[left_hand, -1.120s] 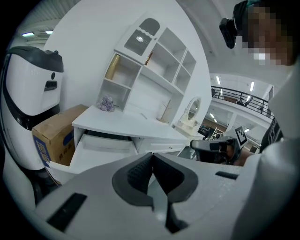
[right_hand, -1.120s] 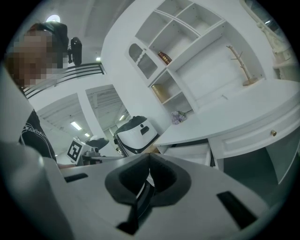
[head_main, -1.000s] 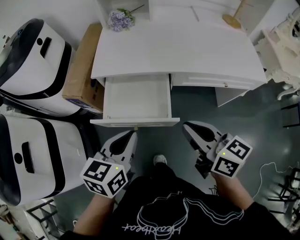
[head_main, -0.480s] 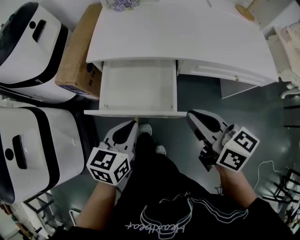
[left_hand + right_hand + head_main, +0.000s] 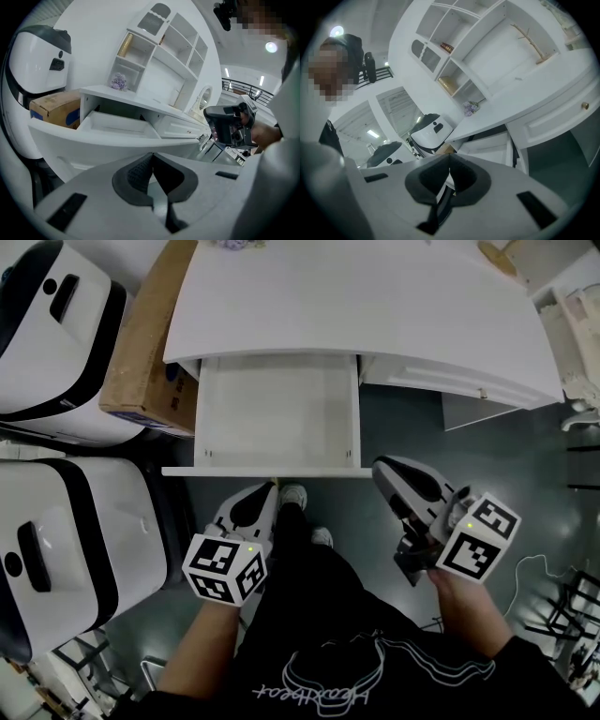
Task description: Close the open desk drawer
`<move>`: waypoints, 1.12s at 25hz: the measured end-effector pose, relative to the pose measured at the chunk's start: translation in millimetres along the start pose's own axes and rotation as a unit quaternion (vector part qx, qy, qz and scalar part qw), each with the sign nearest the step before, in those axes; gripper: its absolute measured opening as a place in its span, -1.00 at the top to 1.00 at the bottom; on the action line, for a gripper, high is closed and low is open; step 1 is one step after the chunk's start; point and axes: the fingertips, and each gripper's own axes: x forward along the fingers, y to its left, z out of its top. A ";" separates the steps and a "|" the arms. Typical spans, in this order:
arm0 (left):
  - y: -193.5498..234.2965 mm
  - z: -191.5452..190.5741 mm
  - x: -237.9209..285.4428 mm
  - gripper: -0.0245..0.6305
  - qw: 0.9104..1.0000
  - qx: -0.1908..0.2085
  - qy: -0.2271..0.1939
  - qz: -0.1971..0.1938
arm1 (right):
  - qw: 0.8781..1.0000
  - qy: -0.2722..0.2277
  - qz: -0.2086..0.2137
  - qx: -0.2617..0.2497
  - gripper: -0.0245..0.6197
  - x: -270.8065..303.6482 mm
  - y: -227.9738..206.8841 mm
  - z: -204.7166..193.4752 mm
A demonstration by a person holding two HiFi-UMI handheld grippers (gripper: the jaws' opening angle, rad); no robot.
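The white desk [image 5: 375,306] has its left drawer [image 5: 277,413] pulled far out and nothing shows inside it. The drawer's front panel [image 5: 262,471] faces me. My left gripper [image 5: 265,489] is shut, its tips just below the panel's middle, and holds nothing. In the left gripper view the shut left gripper [image 5: 152,154] points at the drawer front [image 5: 93,145] from close by. My right gripper [image 5: 380,468] is shut too, level with the panel's right end and just right of it. The right gripper view has the shut tips [image 5: 449,157] before the drawer's side [image 5: 487,143].
A cardboard box [image 5: 141,343] stands left of the desk, beside two white-and-black machines [image 5: 47,306] [image 5: 75,540]. A closed drawer with a knob [image 5: 483,393] is on the desk's right. My shoe [image 5: 293,495] is under the drawer front. Purple flowers [image 5: 118,82] sit on the desk.
I have stepped towards the desk. Both grippers are nearer the drawer front, the left tips now almost at it. A foot has come forward beneath the drawer.
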 end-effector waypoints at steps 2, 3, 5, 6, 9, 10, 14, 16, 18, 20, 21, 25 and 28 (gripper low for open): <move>1.4 -0.6 2.8 0.91 1.000 -0.001 0.000 -0.001 | 1.000 -0.001 0.000 0.003 0.90 1.5 0.1 0.3; 1.8 -0.9 4.0 0.91 1.000 -0.002 0.000 -0.002 | 1.000 -0.001 -0.001 0.003 0.90 1.7 0.3 0.0; 2.1 -1.5 6.3 0.91 1.000 -0.001 0.001 -0.003 | 1.000 -0.001 -0.003 0.005 0.90 1.7 0.6 -1.7; 2.5 -1.5 7.3 0.91 1.000 -0.001 0.001 -0.003 | 1.000 -0.001 -0.005 0.006 0.90 2.0 0.2 -3.0; 4.2 -2.3 10.6 0.91 1.000 -0.003 0.002 -0.004 | 1.000 0.002 -0.010 0.011 0.90 2.4 -2.5 -6.4; 4.5 -3.2 11.7 0.91 1.000 -0.003 0.004 -0.004 | 1.000 0.002 -0.012 0.013 0.90 2.0 -3.3 -6.6; 6.1 -4.0 14.4 0.91 1.000 -0.014 0.005 -0.001 | 1.000 0.001 -0.020 0.014 0.90 -1.3 -6.7 -4.3; 7.8 -2.9 15.8 0.91 1.000 -0.022 0.002 0.000 | 1.000 0.000 -0.024 0.015 0.90 -2.7 -9.4 -4.5; 9.7 -1.1 18.0 0.91 1.000 -0.023 0.001 0.002 | 0.999 -0.001 -0.029 0.017 0.90 -3.8 -11.9 -4.7; 11.7 1.4 20.5 0.91 1.000 -0.023 0.001 0.003 | 0.999 -0.002 -0.032 0.019 0.90 -4.4 -13.9 -4.5; 12.7 2.7 21.8 0.91 1.000 -0.023 0.001 0.003 | 0.999 -0.002 -0.034 0.020 0.90 -4.6 -14.8 -4.3; 15.7 8.2 27.9 0.91 1.000 -0.022 0.000 0.002 | 0.999 -0.004 -0.037 0.021 0.90 -4.8 -17.5 -2.1; 18.3 12.9 33.0 0.91 1.000 -0.029 -0.001 0.001 | 0.999 -0.004 -0.037 0.016 0.90 -3.4 -18.1 0.2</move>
